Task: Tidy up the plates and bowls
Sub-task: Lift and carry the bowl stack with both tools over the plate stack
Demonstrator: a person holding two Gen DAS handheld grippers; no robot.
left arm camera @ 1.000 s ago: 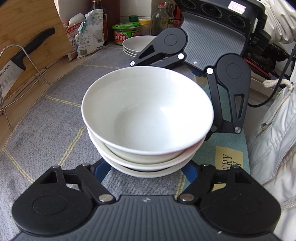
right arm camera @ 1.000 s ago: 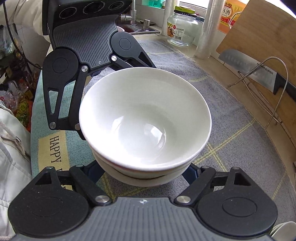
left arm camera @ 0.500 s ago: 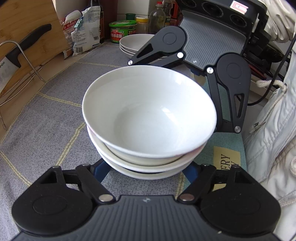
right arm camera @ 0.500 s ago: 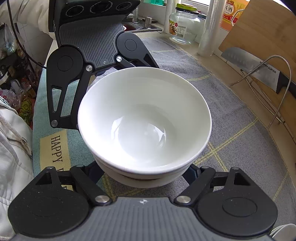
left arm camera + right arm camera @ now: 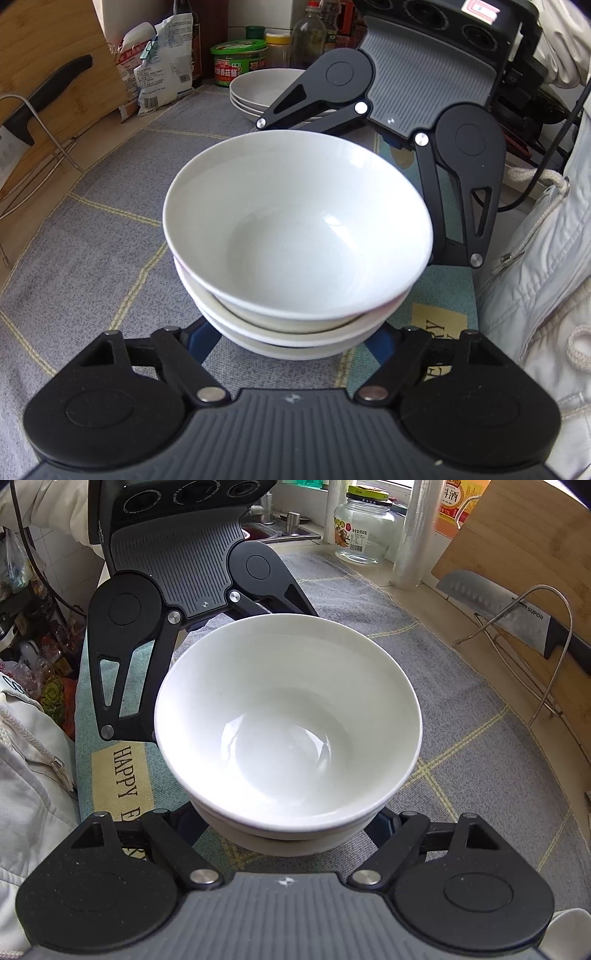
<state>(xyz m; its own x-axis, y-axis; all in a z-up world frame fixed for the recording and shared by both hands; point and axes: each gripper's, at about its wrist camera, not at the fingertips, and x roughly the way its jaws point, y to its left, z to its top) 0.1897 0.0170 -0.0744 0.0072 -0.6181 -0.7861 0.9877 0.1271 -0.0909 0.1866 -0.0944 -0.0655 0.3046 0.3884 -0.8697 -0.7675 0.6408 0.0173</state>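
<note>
Three white bowls are nested in one stack point(image 5: 295, 236) on the grey mat, also seen in the right wrist view point(image 5: 288, 720). My left gripper point(image 5: 291, 347) reaches under the stack from the near side, its blue fingers point(image 5: 199, 339) pressed against the lowest bowl's base. My right gripper point(image 5: 288, 834) clasps the same base from the opposite side; its grey body point(image 5: 424, 74) faces the left camera. Both sets of fingertips are hidden beneath the bowls. A separate stack of white plates point(image 5: 258, 88) sits behind, near the jars.
A knife point(image 5: 517, 624) rests on a wire rack point(image 5: 554, 635) against a wooden board point(image 5: 517, 535). A glass jar point(image 5: 364, 528), a green tub point(image 5: 238, 61), bottles and a bag point(image 5: 162, 66) line the back. A person's pale jacket point(image 5: 535, 277) borders the mat point(image 5: 110, 221).
</note>
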